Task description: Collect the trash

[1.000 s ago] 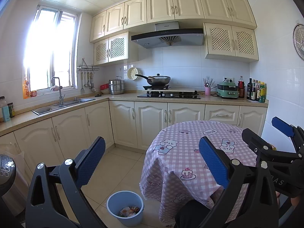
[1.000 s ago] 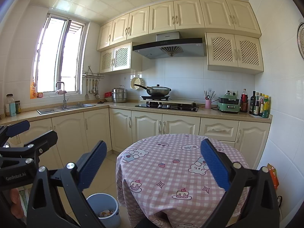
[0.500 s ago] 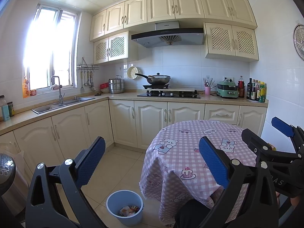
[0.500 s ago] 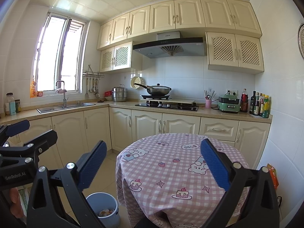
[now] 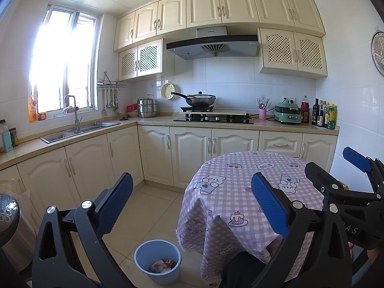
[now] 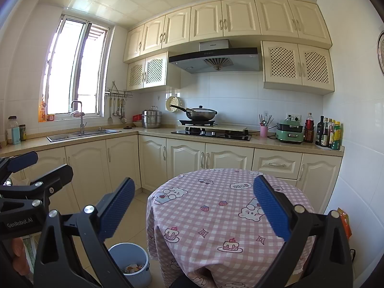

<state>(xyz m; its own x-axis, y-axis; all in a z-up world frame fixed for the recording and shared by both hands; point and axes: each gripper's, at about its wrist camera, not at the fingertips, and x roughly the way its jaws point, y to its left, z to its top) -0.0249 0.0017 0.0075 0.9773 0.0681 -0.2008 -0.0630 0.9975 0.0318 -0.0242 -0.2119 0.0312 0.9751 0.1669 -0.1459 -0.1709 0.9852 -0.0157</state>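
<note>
Trash sits in the bin (image 5: 157, 261); table (image 6: 283, 206) looks bare.
Your left gripper (image 5: 192, 204) and right gripper (image 6: 193, 206) gape wide, empty.

bin (image 5: 157, 259) left of table (image 5: 240, 192), trash (image 5: 162, 265) inside

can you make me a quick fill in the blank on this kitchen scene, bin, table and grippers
1. The blue bin stands on the ____ beside the table.
2. Inside the bin lies some ____.
3. Both the left gripper and the right gripper have their jaws ____ and hold nothing.
4. The wok sits on the ____.

Missing words: floor; trash; open; stove
</note>
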